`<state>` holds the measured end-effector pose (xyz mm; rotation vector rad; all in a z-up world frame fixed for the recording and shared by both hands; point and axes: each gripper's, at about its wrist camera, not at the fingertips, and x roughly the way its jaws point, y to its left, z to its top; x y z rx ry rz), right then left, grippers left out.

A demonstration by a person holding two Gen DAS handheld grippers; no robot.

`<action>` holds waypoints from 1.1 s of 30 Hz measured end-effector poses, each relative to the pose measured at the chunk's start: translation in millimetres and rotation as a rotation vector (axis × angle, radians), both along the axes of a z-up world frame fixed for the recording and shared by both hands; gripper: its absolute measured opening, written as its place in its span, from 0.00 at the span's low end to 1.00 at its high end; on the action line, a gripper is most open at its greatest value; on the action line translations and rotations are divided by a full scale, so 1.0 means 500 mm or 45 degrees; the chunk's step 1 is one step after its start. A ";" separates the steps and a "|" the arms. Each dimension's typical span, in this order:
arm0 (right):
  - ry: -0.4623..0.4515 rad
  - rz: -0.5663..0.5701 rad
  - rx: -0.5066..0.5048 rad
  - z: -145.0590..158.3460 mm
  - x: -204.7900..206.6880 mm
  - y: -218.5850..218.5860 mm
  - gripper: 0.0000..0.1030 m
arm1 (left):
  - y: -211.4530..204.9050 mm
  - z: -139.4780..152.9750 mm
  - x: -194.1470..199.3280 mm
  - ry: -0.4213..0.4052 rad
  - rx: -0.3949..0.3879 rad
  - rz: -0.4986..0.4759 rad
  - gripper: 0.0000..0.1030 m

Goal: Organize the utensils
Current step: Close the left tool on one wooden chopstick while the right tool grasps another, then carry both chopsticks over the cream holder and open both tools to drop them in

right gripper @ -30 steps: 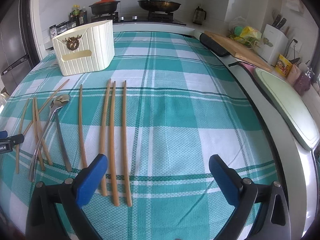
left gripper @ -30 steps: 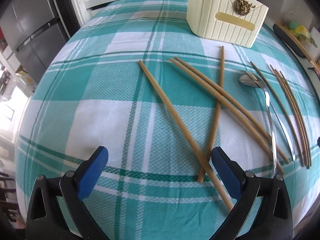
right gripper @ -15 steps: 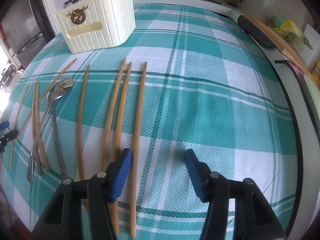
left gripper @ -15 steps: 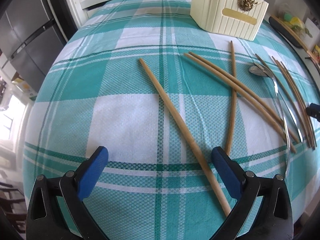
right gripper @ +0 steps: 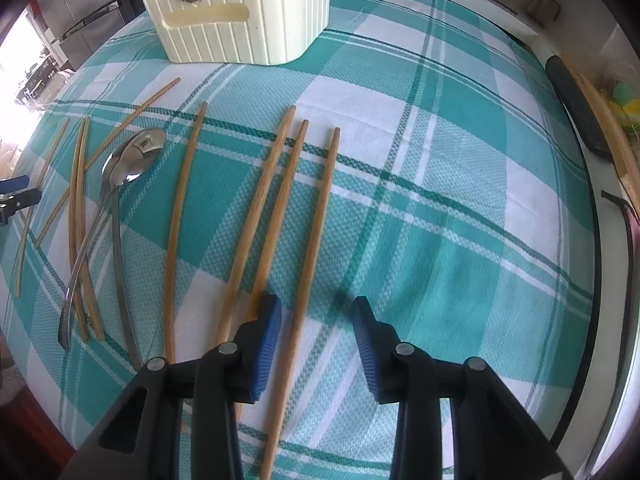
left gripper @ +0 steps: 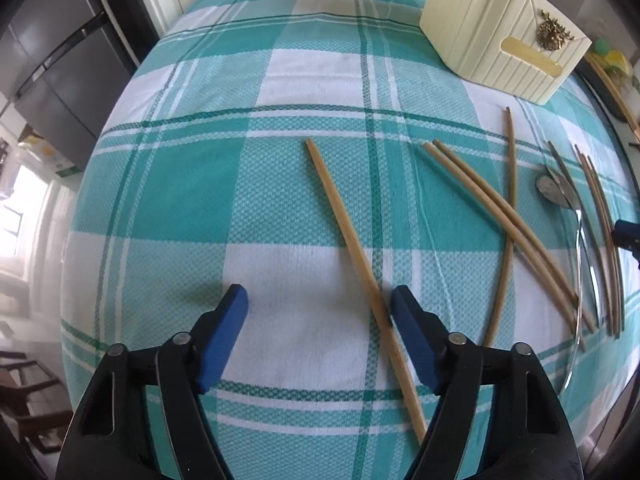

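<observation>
Several wooden chopsticks and metal spoons lie on a teal checked tablecloth. In the left wrist view my left gripper (left gripper: 319, 305) is open, low over the cloth; one long chopstick (left gripper: 352, 240) runs between its fingers, close to the right pad. A spoon (left gripper: 554, 192) lies far right. In the right wrist view my right gripper (right gripper: 316, 312) is open, and the rightmost chopstick (right gripper: 316, 236) passes between its fingers near the left pad. Spoons (right gripper: 132, 160) lie to the left. A cream ribbed holder (right gripper: 240, 12) stands at the back; it also shows in the left wrist view (left gripper: 500, 28).
More chopsticks (left gripper: 500, 216) lie crossed to the right of the left gripper. Two chopsticks (right gripper: 260, 208) lie just left of the right gripper. A dark fridge (left gripper: 60, 60) stands past the table's left edge. A wooden board (right gripper: 600, 120) lies on the counter at right.
Both grippers have dropped lower and moved forward over the cloth. Both have narrowed their opening, each around one chopstick. The utensils have not moved.
</observation>
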<state>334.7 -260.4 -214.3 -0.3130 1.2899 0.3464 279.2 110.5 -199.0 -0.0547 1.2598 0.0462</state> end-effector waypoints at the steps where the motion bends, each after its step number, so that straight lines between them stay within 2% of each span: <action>1: 0.000 -0.003 0.005 0.000 0.016 0.006 0.32 | -0.005 0.001 0.014 0.009 -0.006 -0.009 0.61; 3: -0.014 -0.001 -0.001 0.000 0.047 0.020 0.32 | -0.014 0.004 0.040 0.023 -0.009 -0.027 0.51; 4: -0.019 -0.004 -0.001 0.000 0.064 0.026 0.31 | -0.018 0.004 0.052 0.029 -0.013 -0.036 0.44; 6: -0.024 -0.014 0.017 -0.001 0.092 0.035 0.26 | -0.021 0.006 0.073 0.032 -0.013 -0.040 0.32; 8: -0.022 -0.045 0.032 0.001 0.118 0.040 0.08 | -0.022 0.006 0.094 0.030 -0.022 -0.048 0.11; 11: -0.003 -0.083 0.074 0.001 0.144 0.040 0.06 | -0.020 0.004 0.123 0.012 -0.052 -0.053 0.05; 15: -0.040 -0.128 0.147 0.029 0.140 0.024 0.06 | -0.012 0.040 0.124 -0.081 -0.114 -0.038 0.05; 17: -0.093 -0.138 0.196 0.066 0.122 0.012 0.06 | -0.011 0.081 0.112 -0.163 -0.168 -0.049 0.04; 24: -0.323 -0.119 0.318 0.211 0.009 -0.015 0.06 | -0.027 0.242 0.009 -0.446 -0.246 -0.159 0.05; 29: -0.466 -0.098 0.386 0.296 -0.078 -0.017 0.06 | -0.038 0.319 -0.029 -0.566 -0.280 -0.218 0.04; 33: -0.590 -0.082 0.433 0.362 -0.099 -0.007 0.06 | -0.036 0.374 -0.027 -0.653 -0.316 -0.236 0.04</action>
